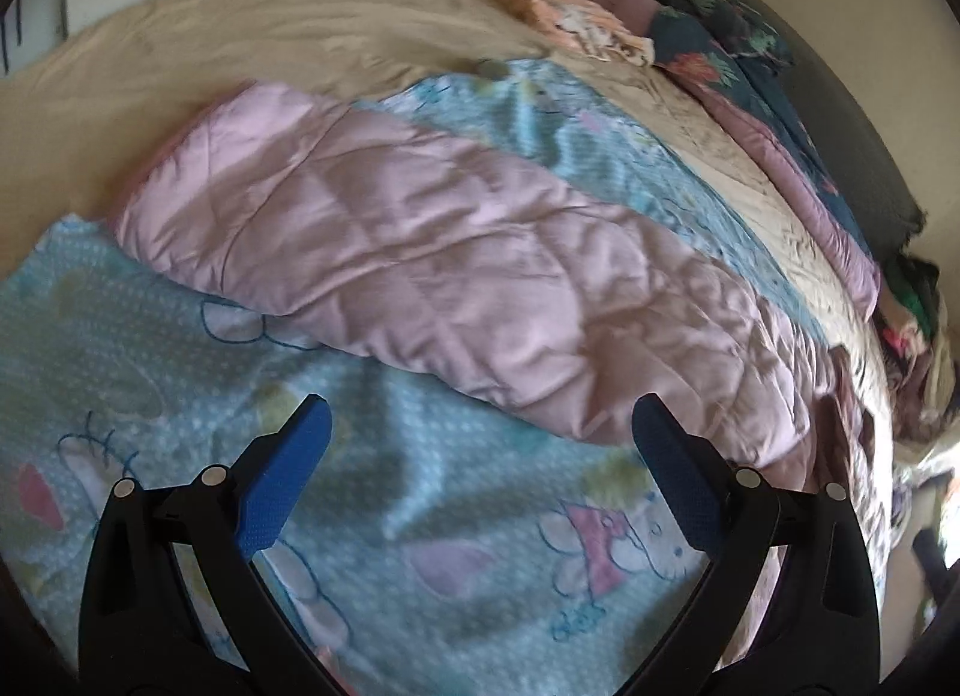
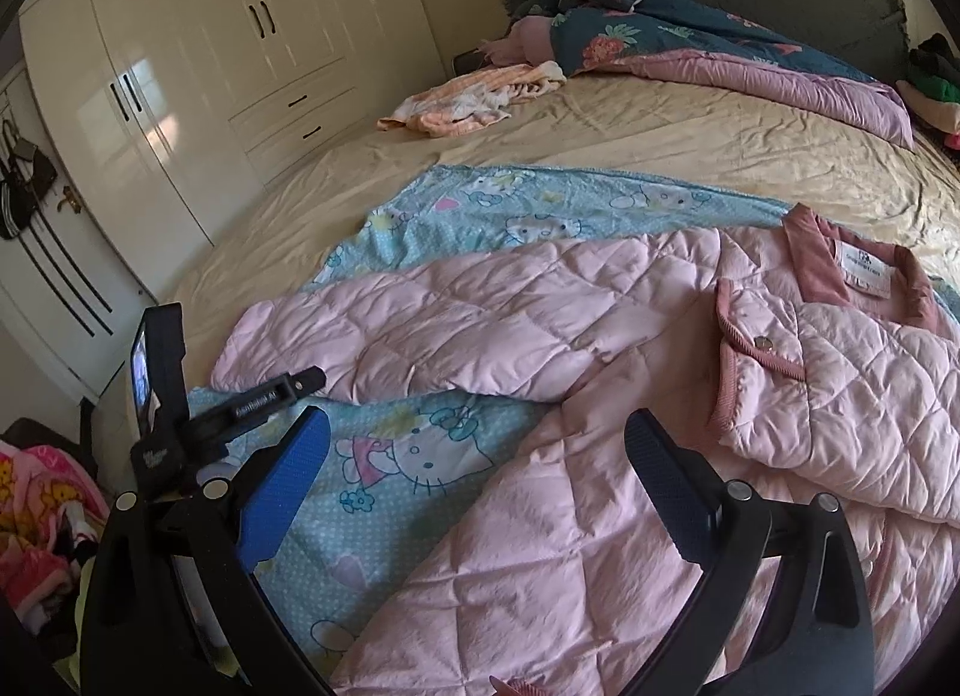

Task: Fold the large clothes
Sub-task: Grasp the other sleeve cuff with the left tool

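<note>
Both grippers hang above a bed with blue-padded fingers spread wide, holding nothing. The left gripper (image 1: pixel 480 426) is over a blue cartoon-print sheet (image 1: pixel 150 348), near a sleeve of the pink quilted jacket (image 1: pixel 432 252). The right gripper (image 2: pixel 477 441) is over the jacket (image 2: pixel 540 546), which lies flat on the sheet (image 2: pixel 408 456) on the tan bedspread (image 2: pixel 660 138).

Pink quilted jacket (image 2: pixel 600 456) cut off at 3 and 6 o'clock, right sleeve unseen. Neck label (image 2: pixel 862 271) print too small to read. Left wrist view motion-blurred. Patterned sheet (image 2: pixel 420 456) partly hidden beneath jacket.
</note>
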`<action>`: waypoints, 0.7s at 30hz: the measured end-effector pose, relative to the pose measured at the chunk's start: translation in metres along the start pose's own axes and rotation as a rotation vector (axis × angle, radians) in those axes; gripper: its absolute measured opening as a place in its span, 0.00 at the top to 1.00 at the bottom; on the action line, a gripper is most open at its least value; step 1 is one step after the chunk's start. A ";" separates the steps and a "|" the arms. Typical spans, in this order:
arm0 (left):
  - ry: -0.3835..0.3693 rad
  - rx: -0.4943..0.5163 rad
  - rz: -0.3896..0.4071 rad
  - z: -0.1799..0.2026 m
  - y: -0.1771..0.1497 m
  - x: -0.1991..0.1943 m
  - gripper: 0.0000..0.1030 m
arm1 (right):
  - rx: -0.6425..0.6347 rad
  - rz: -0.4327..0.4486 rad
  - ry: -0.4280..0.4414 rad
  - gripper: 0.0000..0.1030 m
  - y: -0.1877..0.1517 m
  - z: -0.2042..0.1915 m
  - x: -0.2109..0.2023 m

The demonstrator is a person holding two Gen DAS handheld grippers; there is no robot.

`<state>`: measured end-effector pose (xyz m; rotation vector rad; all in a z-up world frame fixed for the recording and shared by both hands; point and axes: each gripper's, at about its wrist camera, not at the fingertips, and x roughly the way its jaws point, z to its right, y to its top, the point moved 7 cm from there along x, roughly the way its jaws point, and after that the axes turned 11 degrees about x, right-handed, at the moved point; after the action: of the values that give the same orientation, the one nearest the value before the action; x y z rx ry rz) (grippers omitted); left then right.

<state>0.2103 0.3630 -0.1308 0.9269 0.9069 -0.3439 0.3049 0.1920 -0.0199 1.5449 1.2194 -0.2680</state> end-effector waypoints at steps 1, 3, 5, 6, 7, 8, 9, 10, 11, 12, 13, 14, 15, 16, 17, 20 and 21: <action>-0.001 -0.021 -0.004 -0.006 0.001 0.003 0.09 | 0.005 -0.001 -0.002 0.05 0.000 0.002 0.001; -0.001 -0.061 -0.010 -0.017 0.005 0.011 0.09 | 0.017 -0.005 -0.002 0.05 -0.001 0.005 0.002; -0.007 -0.111 -0.015 -0.029 0.010 0.018 0.09 | 0.023 -0.008 -0.002 0.05 -0.002 0.008 0.003; -0.011 -0.127 -0.014 -0.033 0.013 0.020 0.09 | 0.025 -0.008 -0.001 0.05 -0.003 0.009 0.003; -0.011 -0.150 -0.007 -0.040 0.017 0.022 0.09 | 0.028 -0.008 -0.003 0.05 -0.003 0.011 0.003; -0.003 -0.163 0.001 -0.044 0.020 0.024 0.09 | 0.034 -0.008 -0.006 0.05 -0.003 0.014 0.003; 0.000 -0.170 0.005 -0.047 0.023 0.025 0.09 | 0.041 -0.009 -0.007 0.05 -0.004 0.017 0.003; 0.008 -0.179 0.013 -0.051 0.027 0.025 0.09 | 0.045 -0.009 -0.010 0.05 -0.004 0.019 0.002; 0.010 -0.184 0.020 -0.052 0.030 0.025 0.13 | 0.051 -0.007 -0.013 0.05 -0.003 0.022 0.002; 0.019 -0.196 0.036 -0.056 0.034 0.022 0.20 | 0.058 -0.006 -0.013 0.05 -0.003 0.024 0.001; 0.031 -0.201 0.050 -0.058 0.037 0.020 0.45 | 0.070 -0.005 -0.010 0.05 -0.003 0.027 -0.001; 0.028 -0.202 0.059 -0.059 0.040 0.018 0.65 | 0.076 -0.004 -0.010 0.05 -0.003 0.029 -0.003; 0.008 -0.202 0.083 -0.057 0.044 0.014 0.71 | 0.082 -0.002 -0.010 0.05 -0.003 0.031 -0.005; -0.002 -0.194 0.106 -0.054 0.048 0.008 0.78 | 0.084 -0.001 -0.008 0.05 -0.003 0.032 -0.006; -0.014 -0.183 0.120 -0.049 0.052 0.004 0.85 | 0.086 0.002 -0.008 0.05 -0.003 0.033 -0.009; -0.028 -0.139 0.187 -0.030 0.068 -0.025 0.88 | 0.100 0.015 -0.006 0.05 -0.002 0.038 -0.017; -0.031 -0.127 0.205 -0.024 0.073 -0.032 0.88 | 0.107 0.020 -0.003 0.05 -0.001 0.040 -0.021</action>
<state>0.2233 0.4209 -0.0730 0.8862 0.7881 -0.1229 0.3116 0.1477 -0.0207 1.6469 1.2032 -0.3273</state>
